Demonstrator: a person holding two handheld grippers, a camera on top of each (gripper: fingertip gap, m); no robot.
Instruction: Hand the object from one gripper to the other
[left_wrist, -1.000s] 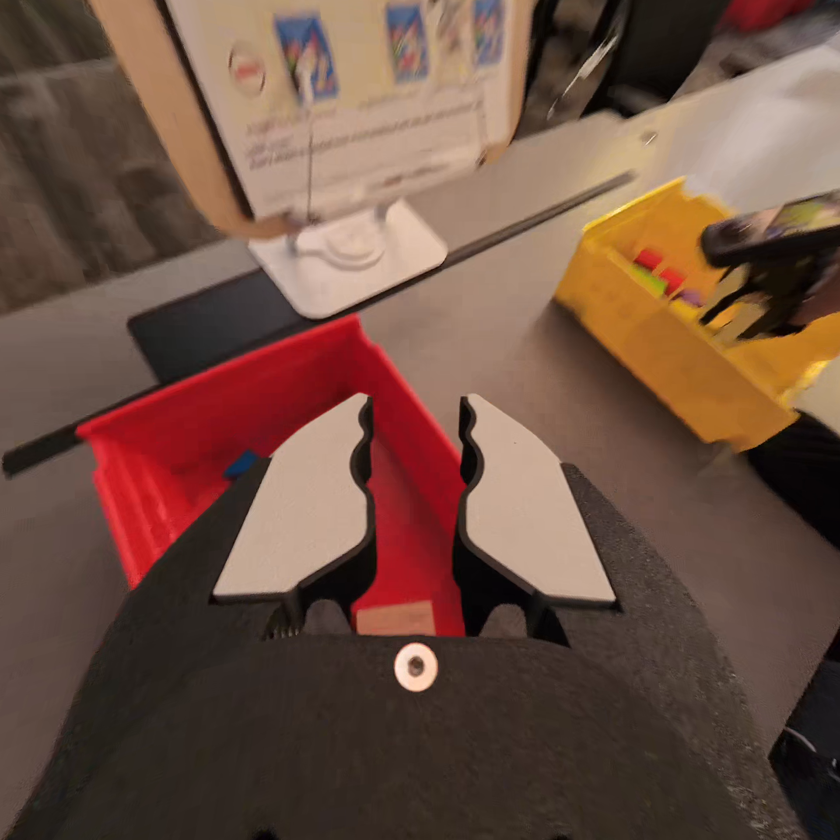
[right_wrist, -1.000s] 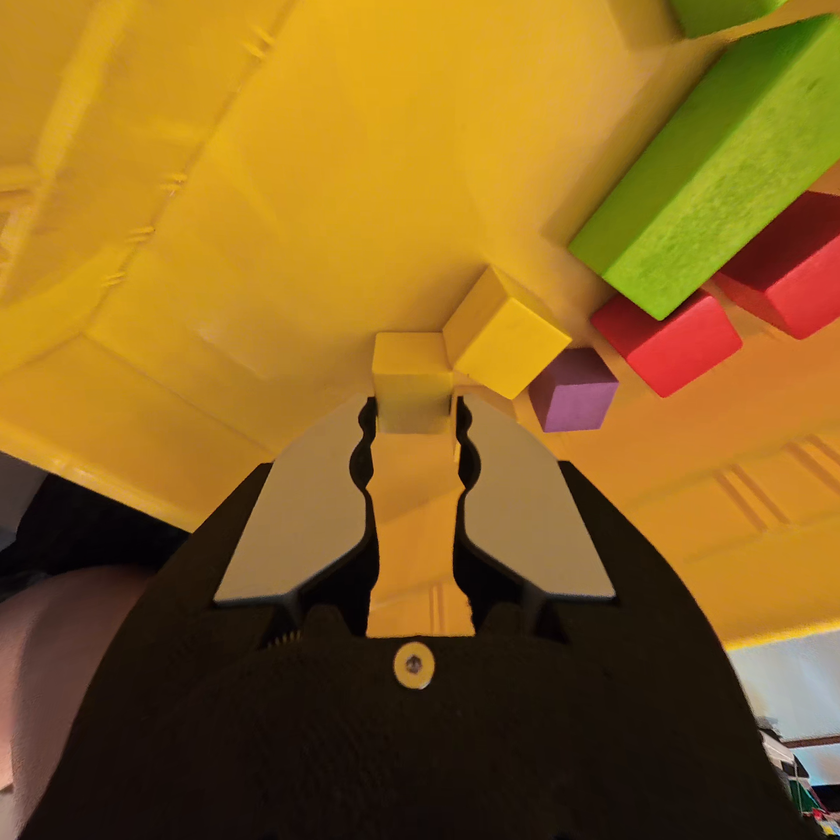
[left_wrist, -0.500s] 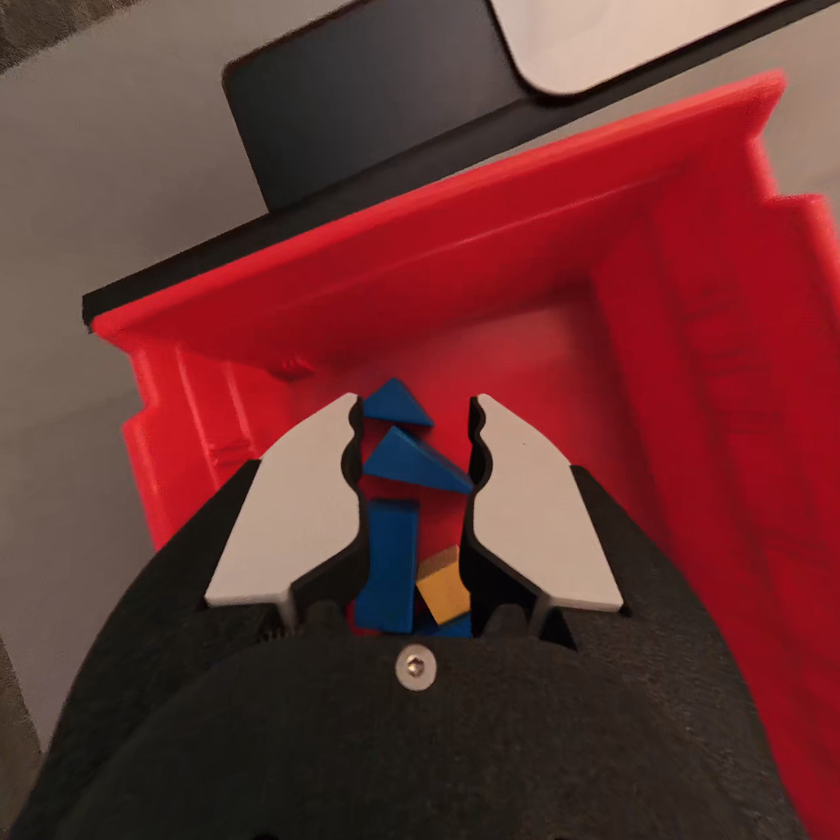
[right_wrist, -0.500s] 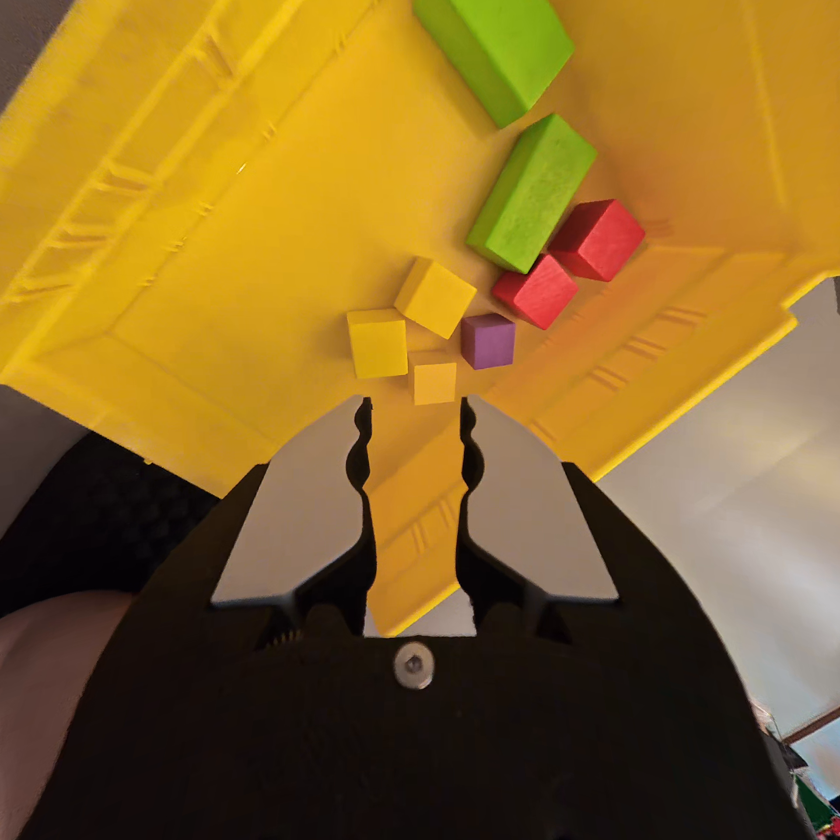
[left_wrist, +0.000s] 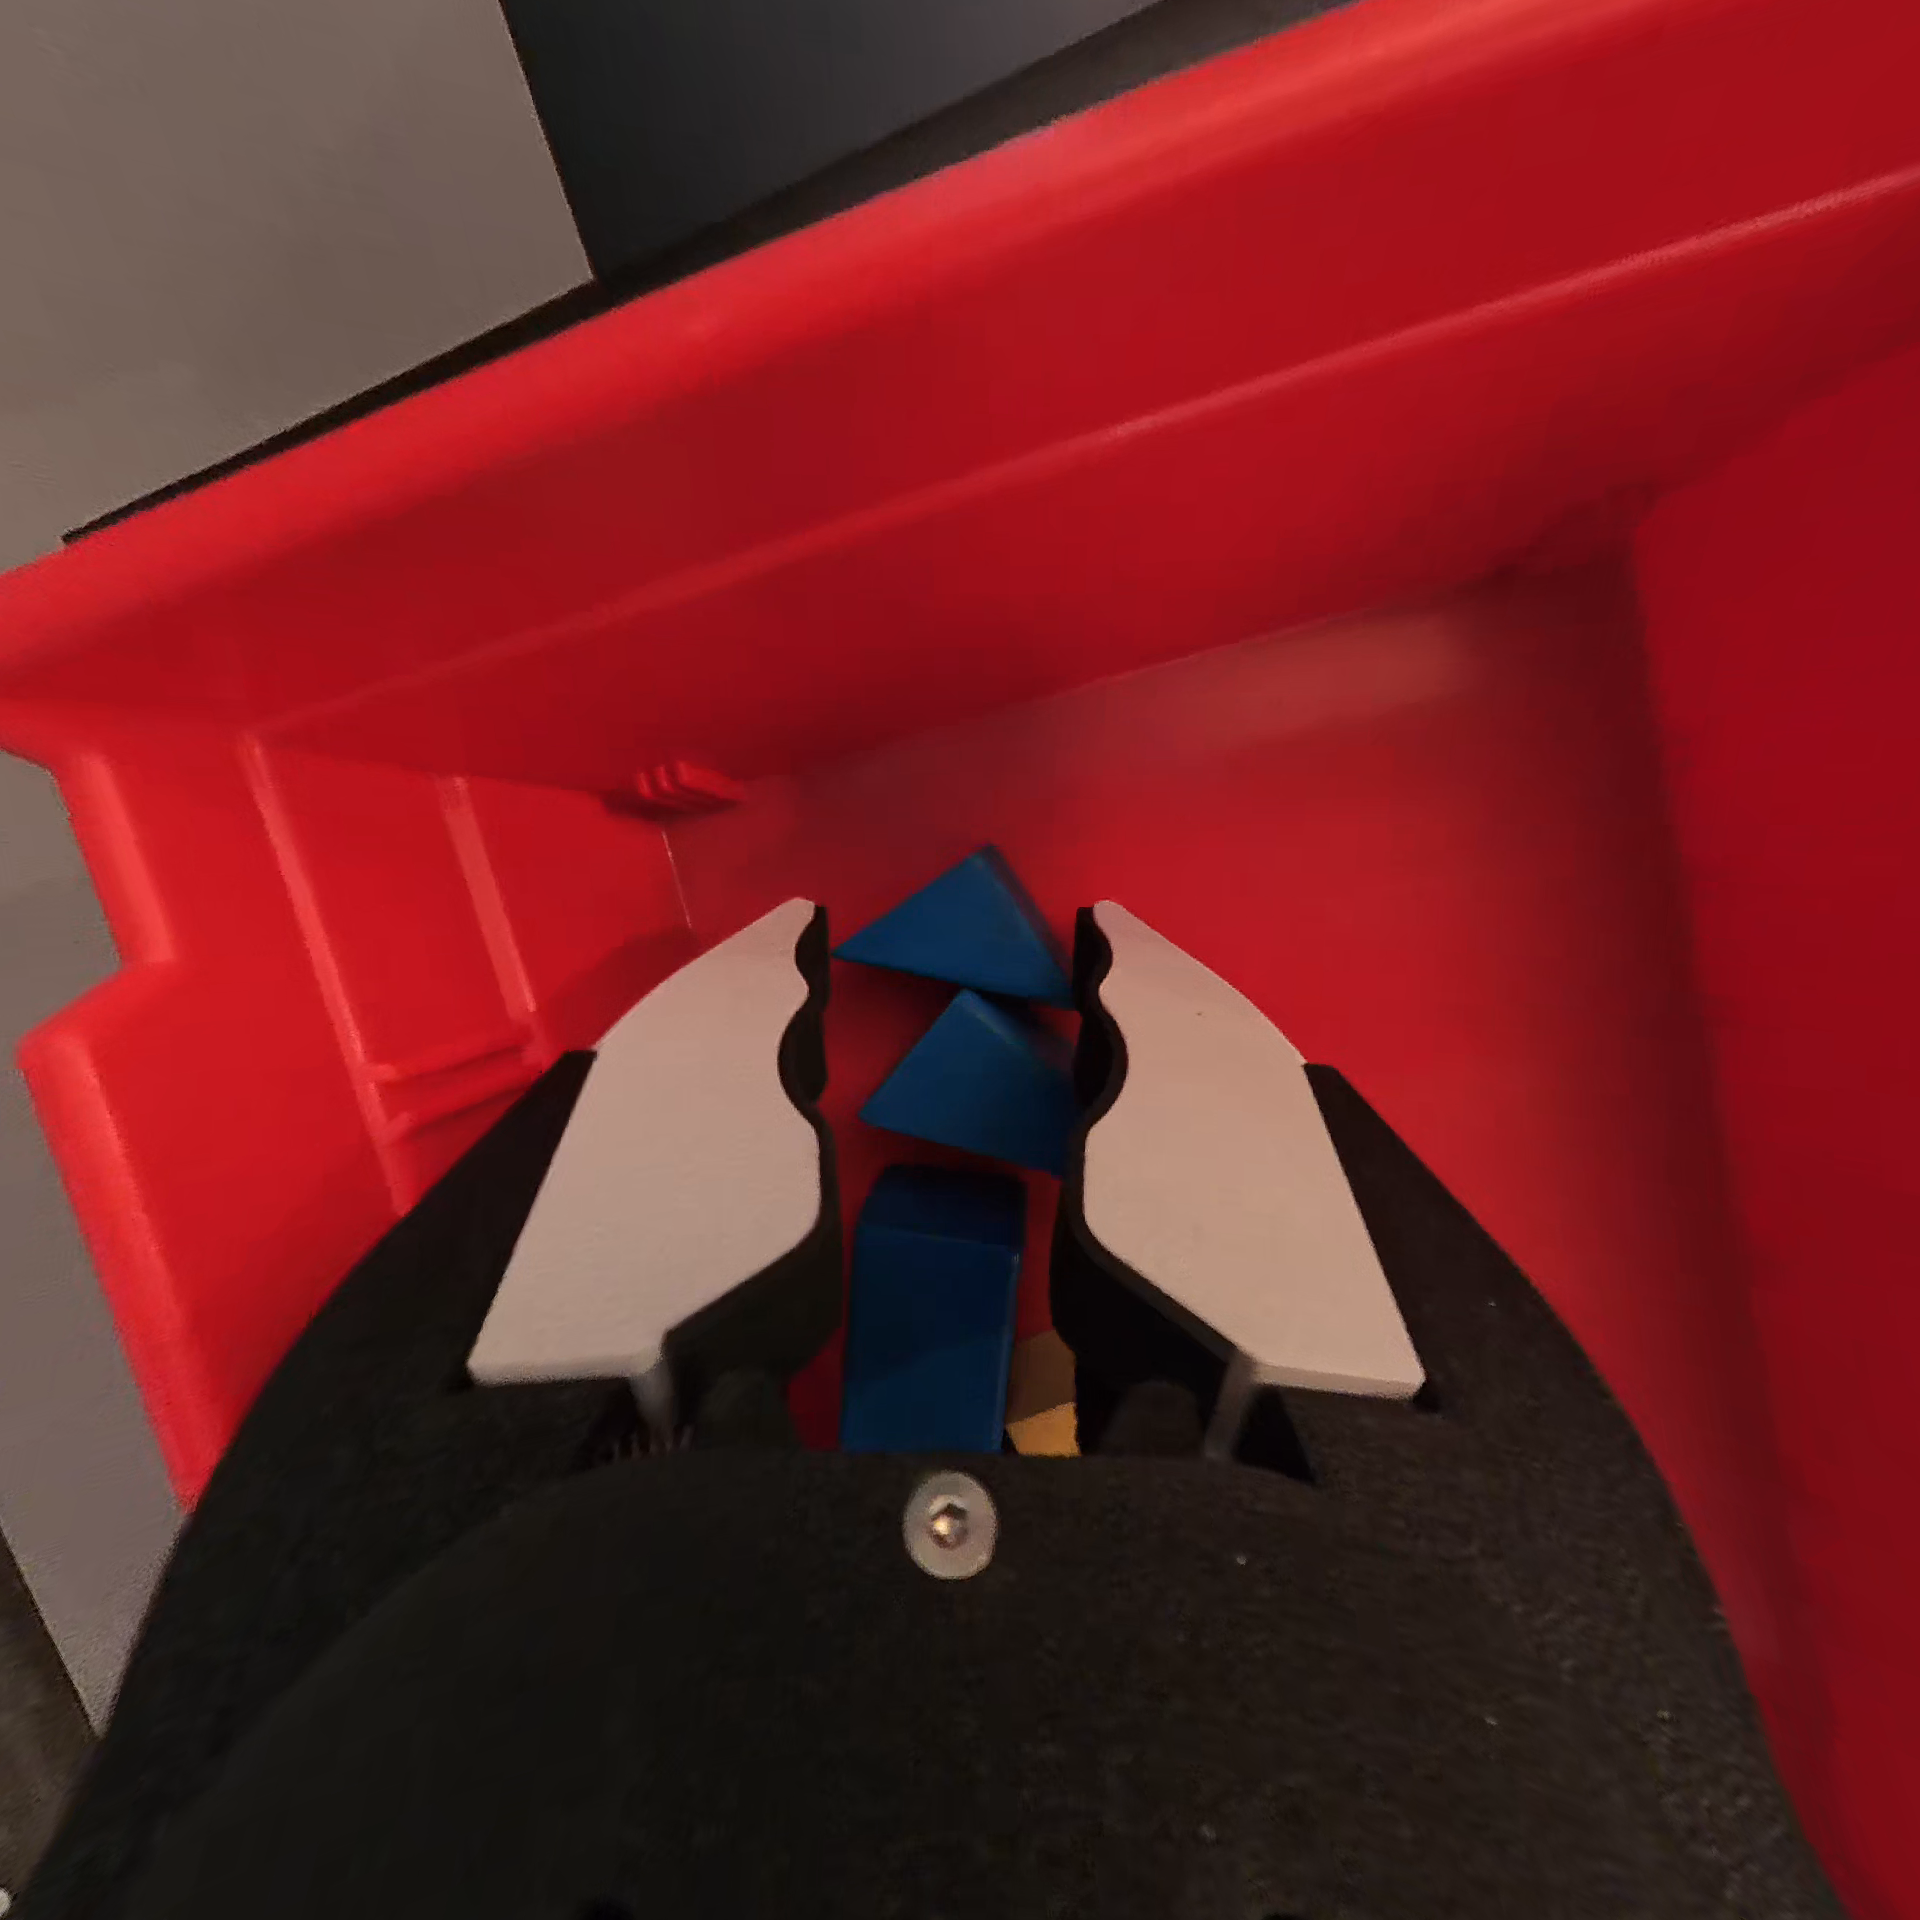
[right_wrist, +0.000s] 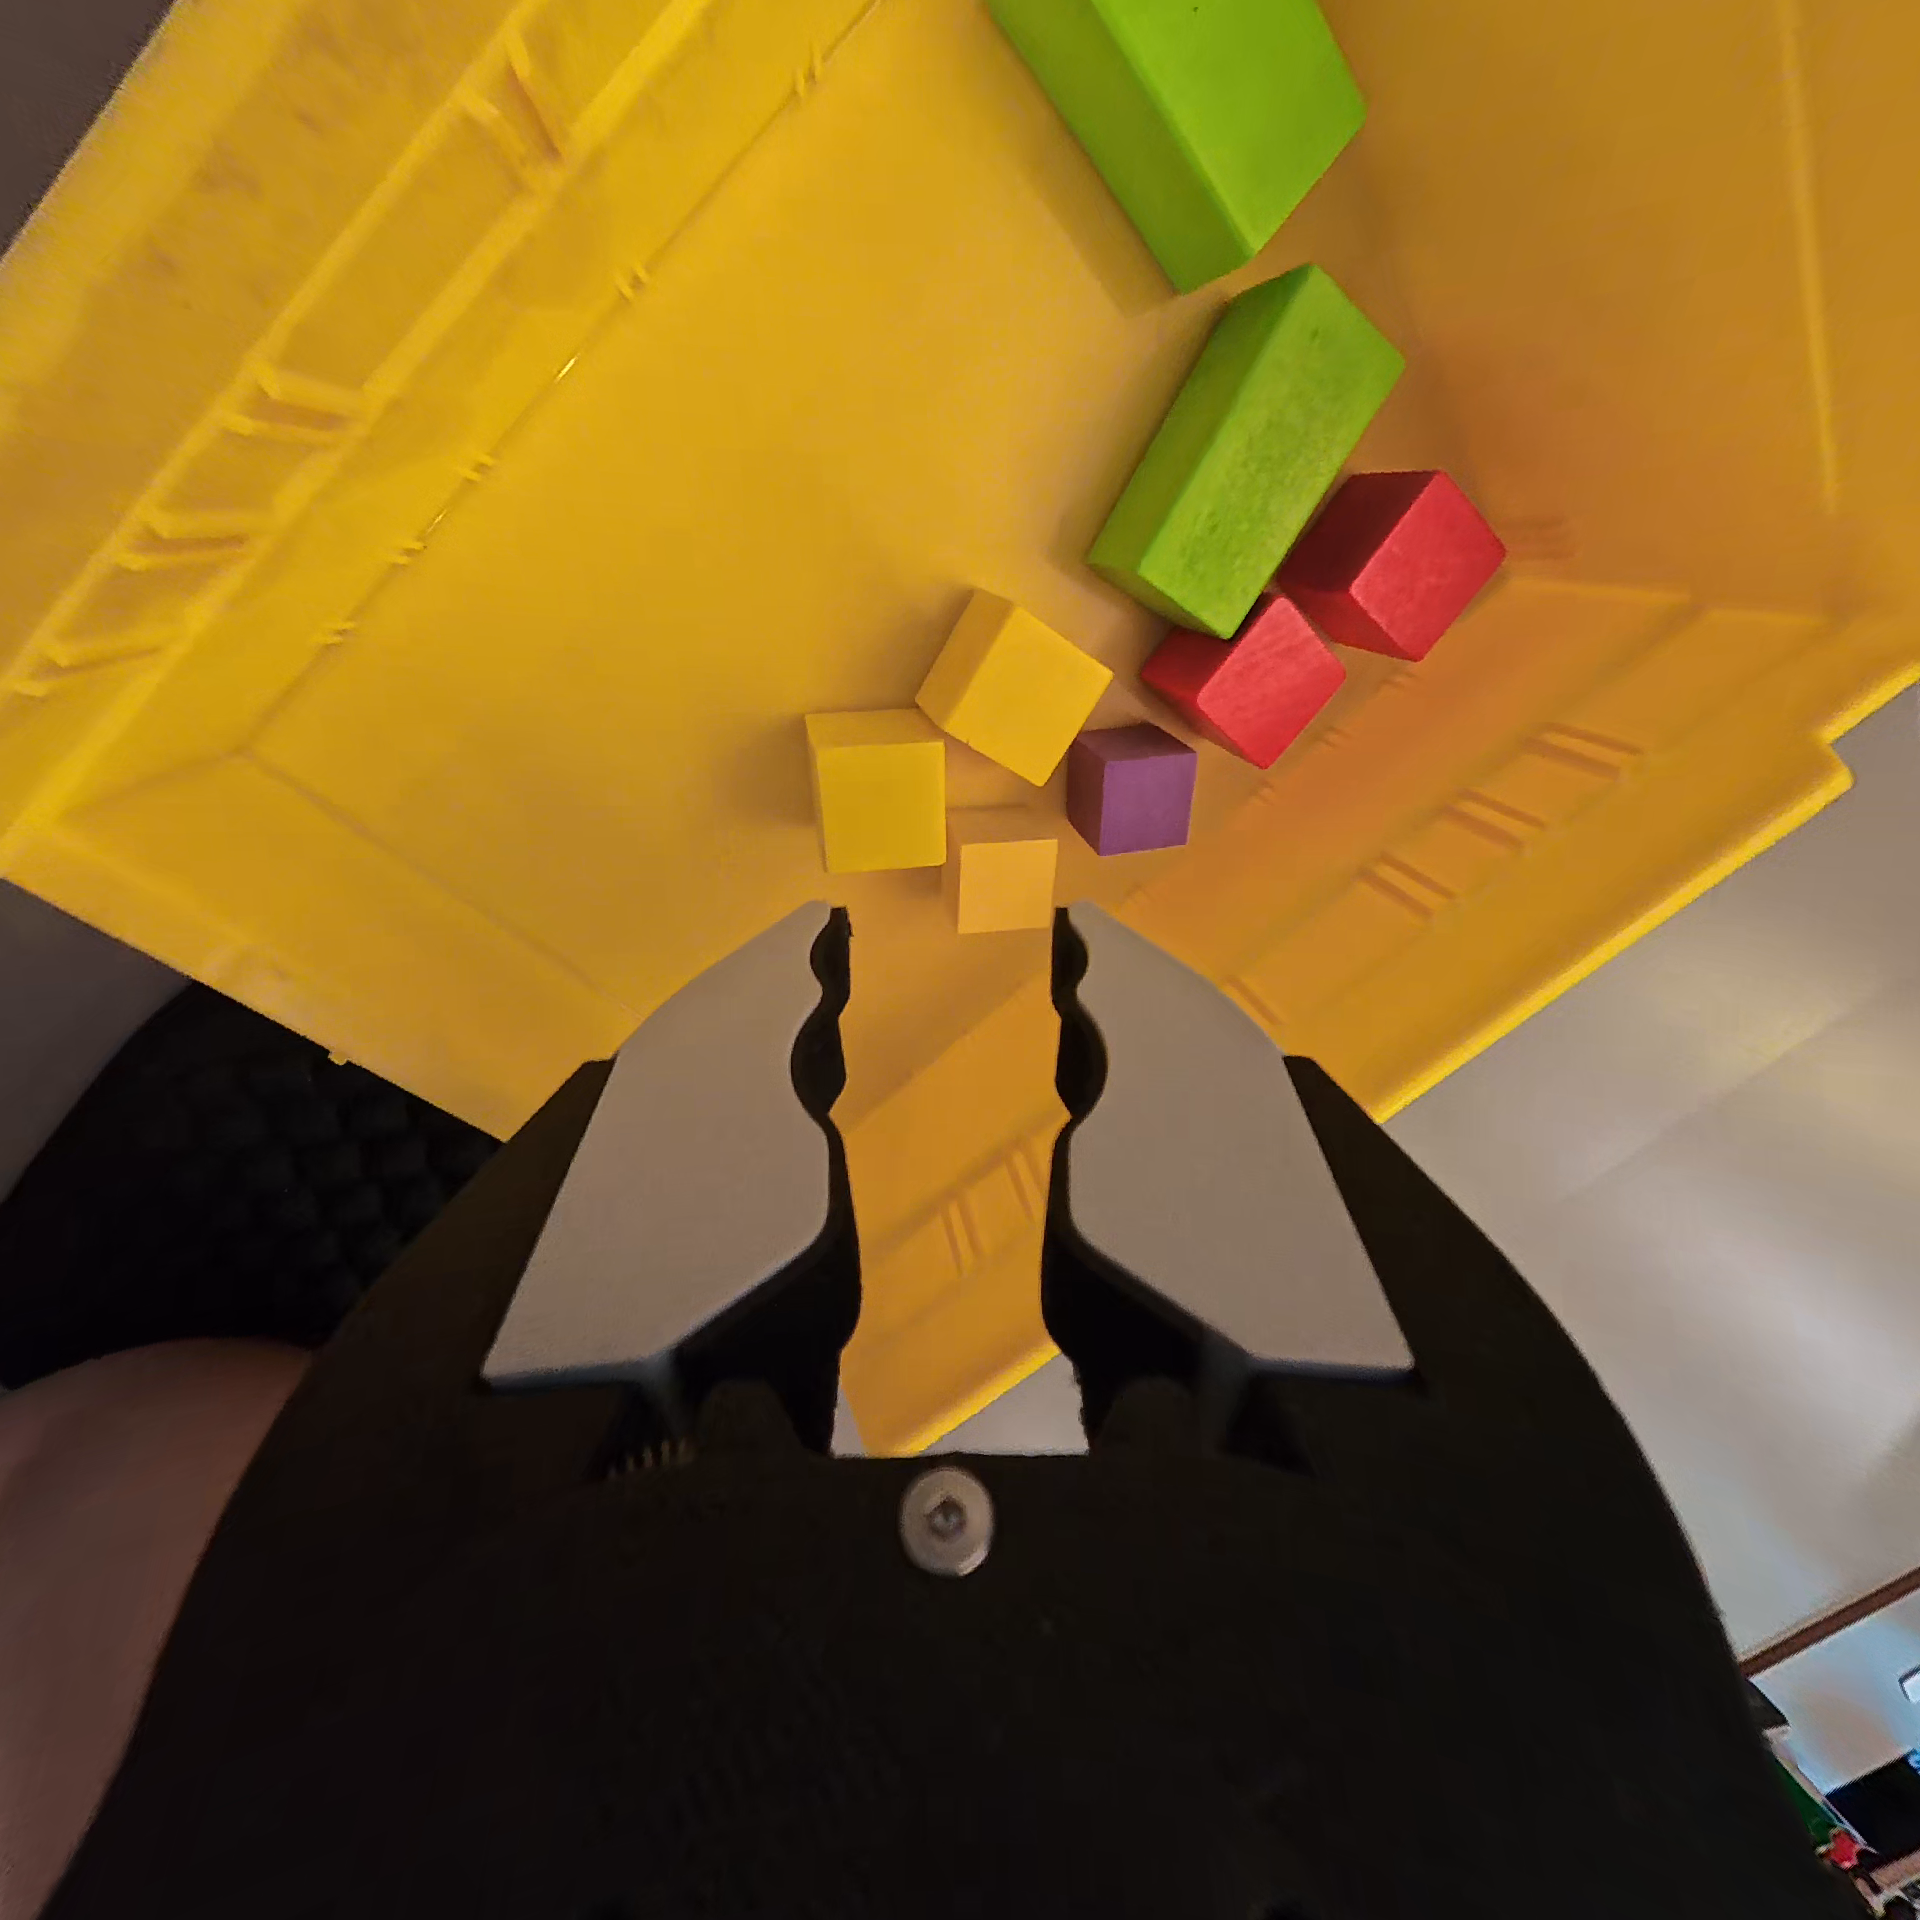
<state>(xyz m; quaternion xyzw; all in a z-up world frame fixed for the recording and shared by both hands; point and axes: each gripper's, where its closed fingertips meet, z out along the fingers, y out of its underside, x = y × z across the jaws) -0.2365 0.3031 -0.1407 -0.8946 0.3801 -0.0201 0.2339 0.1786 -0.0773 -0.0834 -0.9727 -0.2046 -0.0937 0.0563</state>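
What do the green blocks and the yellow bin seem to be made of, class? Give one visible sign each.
Green blocks: probably painted wood, matte, with faint grain streaks showing through. Yellow bin: likely moulded plastic, smooth with a slight sheen and raised ribs on its wall.

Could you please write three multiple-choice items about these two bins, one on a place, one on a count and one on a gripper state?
1. Where do the blue triangular blocks lie?
A. in the red bin
B. in the yellow bin
C. on the table

2. How many red cubes are in the yellow bin?
A. one
B. two
C. four

3. What is the state of the right gripper?
A. shut on a purple cube
B. shut on a green block
C. open and holding nothing

Answers: 1 A, the left wrist view shows them on the red floor; 2 B, two sit beside the green block; 3 C, its fingers stand apart with only the bin between them.
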